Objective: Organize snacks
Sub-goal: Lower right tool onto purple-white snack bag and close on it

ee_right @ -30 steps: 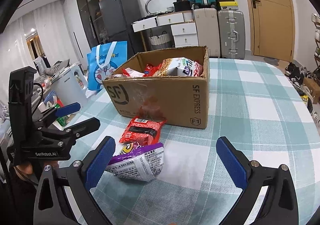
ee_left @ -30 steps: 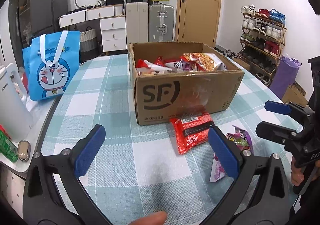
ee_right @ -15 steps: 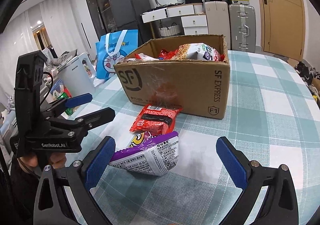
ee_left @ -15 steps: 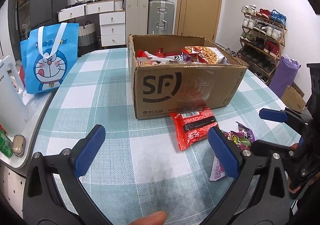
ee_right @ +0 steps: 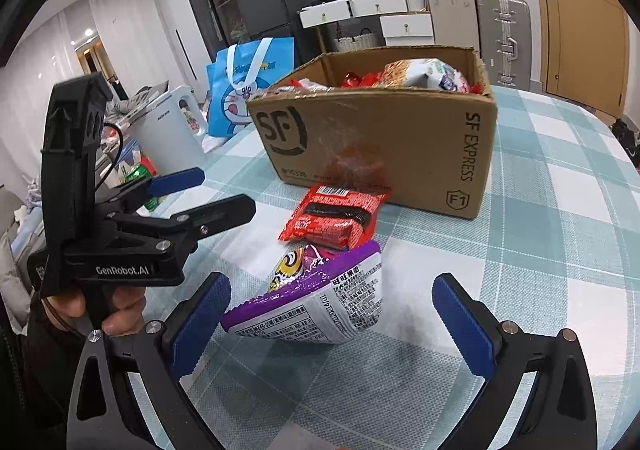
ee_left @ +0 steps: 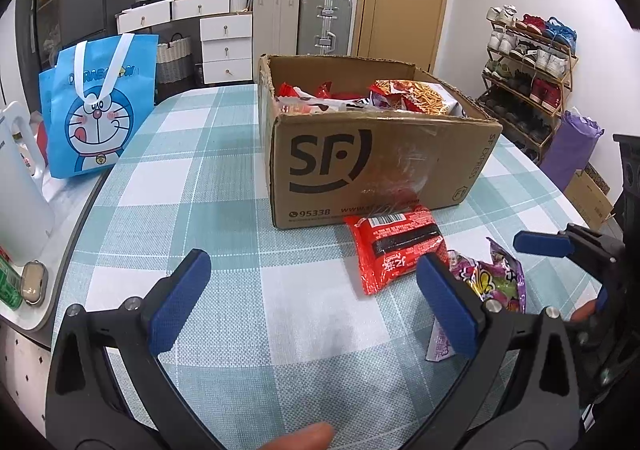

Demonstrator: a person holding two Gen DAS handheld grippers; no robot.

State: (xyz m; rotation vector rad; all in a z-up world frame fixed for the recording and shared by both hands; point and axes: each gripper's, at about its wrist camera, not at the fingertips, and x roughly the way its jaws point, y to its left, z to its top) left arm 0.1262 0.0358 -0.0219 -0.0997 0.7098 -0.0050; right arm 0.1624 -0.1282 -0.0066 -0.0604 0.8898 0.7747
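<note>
Jaws wide, two packets (ee_right: pixel 316 290) outside box (ee_right: pixel 400 146)

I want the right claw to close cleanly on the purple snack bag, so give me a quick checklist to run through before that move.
1. Right claw open: ok.
2. Purple snack bag between its fingers: ok, nearer the left finger.
3. Red snack packet outside the closing path: ok, it lies beyond the purple bag.
4. Left claw out of the way: ok, open and off to the side.
5. Cardboard box has room on top: cannot tell.
</note>
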